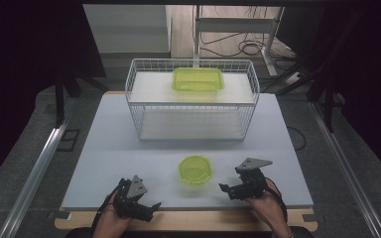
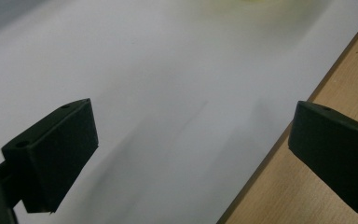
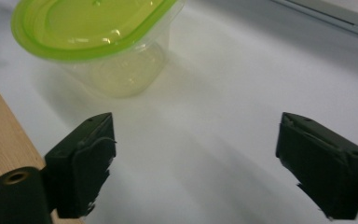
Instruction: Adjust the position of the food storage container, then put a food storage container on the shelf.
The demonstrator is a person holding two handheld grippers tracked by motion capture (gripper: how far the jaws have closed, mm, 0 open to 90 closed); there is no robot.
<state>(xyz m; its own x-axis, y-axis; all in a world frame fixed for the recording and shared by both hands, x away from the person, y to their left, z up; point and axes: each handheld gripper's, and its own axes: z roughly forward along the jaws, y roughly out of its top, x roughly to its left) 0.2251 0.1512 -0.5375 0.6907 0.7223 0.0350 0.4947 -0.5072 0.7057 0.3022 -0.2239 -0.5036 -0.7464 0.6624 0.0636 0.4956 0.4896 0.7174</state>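
Note:
A round clear tub with a lime-green lid (image 1: pixel 195 169) stands on the white table top near the front, between my two grippers. In the right gripper view the tub (image 3: pixel 93 37) sits ahead and to the left of the jaws, apart from them. My right gripper (image 1: pixel 226 191) (image 3: pixel 196 158) is just right of the tub, open, with bare table between its jaws. My left gripper (image 1: pixel 151 210) (image 2: pixel 193 140) rests at the front edge, left of the tub, open and holding nothing. A rectangular green-lidded box (image 1: pixel 198 79) lies on top of the white wire rack (image 1: pixel 139 99).
The wire rack takes up the back half of the white table top (image 1: pixel 104 148). A light wooden strip (image 1: pixel 203 220) (image 2: pixel 307 186) runs along the front edge under my hands. Dark curtains flank the table, and cables lie on the floor behind it.

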